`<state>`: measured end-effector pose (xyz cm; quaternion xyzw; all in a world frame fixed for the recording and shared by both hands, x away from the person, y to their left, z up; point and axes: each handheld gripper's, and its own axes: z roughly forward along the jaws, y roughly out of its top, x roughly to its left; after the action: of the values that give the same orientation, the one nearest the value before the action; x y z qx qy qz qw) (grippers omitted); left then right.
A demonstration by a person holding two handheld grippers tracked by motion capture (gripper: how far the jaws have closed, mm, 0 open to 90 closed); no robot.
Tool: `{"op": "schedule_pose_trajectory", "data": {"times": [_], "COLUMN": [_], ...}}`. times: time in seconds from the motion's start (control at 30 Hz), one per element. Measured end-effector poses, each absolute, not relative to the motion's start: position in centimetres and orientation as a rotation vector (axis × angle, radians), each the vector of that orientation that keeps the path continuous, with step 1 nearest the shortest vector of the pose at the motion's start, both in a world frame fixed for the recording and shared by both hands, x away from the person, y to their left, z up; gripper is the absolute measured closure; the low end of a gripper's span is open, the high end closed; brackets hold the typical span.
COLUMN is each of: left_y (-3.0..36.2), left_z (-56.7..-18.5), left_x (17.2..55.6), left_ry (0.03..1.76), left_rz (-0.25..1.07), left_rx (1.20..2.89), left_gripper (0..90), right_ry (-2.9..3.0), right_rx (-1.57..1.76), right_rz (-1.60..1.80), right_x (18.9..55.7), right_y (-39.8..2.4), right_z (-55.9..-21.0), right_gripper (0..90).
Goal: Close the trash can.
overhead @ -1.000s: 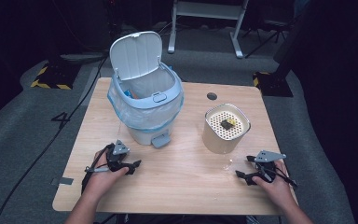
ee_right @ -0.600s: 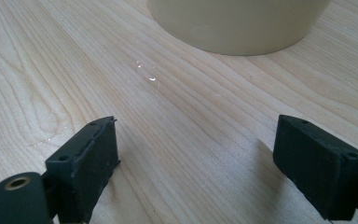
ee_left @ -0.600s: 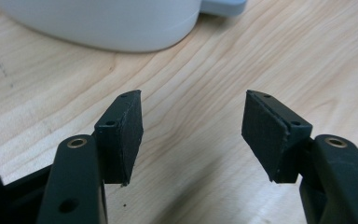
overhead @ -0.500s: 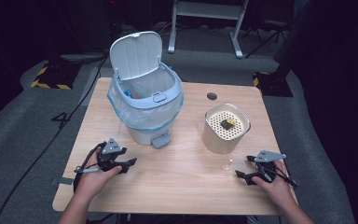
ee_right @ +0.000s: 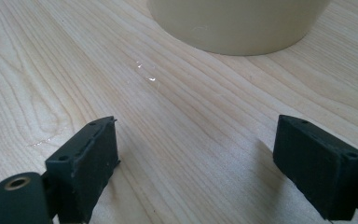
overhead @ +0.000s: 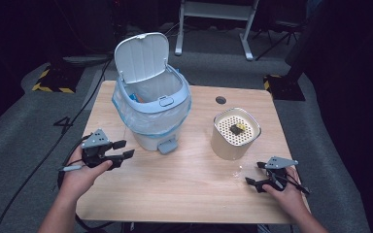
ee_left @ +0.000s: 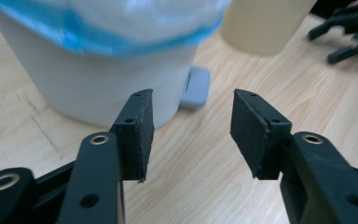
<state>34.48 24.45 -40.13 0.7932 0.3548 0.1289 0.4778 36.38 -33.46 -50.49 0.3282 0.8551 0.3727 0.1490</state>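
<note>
Across the middle of the high view lies the wooden table (overhead: 184,194). Left of centre on it stands the pedal bin (overhead: 150,114), lid up, blue-edged liner folded over its rim. Right of centre stands the cream perforated-top canister (overhead: 235,134), a small dark-and-yellow piece resting on its top.

The left gripper (overhead: 118,149) sits just left of the bin and nearer to it, jaws about half apart, just been closing, nothing between them. Its own view shows the grey pedal (ee_left: 195,87) up and right of the jaws.

The right gripper (overhead: 255,174), lower right, stands wide and empty; its own view catches small glints on the wood below the canister.
</note>
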Motion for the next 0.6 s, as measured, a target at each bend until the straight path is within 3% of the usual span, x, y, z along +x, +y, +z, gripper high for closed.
{"op": "schedule_pose_trajectory", "data": {"times": [0.6], "left_y": [26.6], "left_z": [-34.3], "left_x": [36.3], "left_ry": [0.818], "left_rz": [0.355], "left_rx": [1.731], "left_gripper": [62.9], "right_ry": [2.458], "right_rx": [0.944], "right_rz": [1.071], "right_x": [36.4], "right_y": [-33.5], "right_z": [-50.5], "right_gripper": [13.8]}}
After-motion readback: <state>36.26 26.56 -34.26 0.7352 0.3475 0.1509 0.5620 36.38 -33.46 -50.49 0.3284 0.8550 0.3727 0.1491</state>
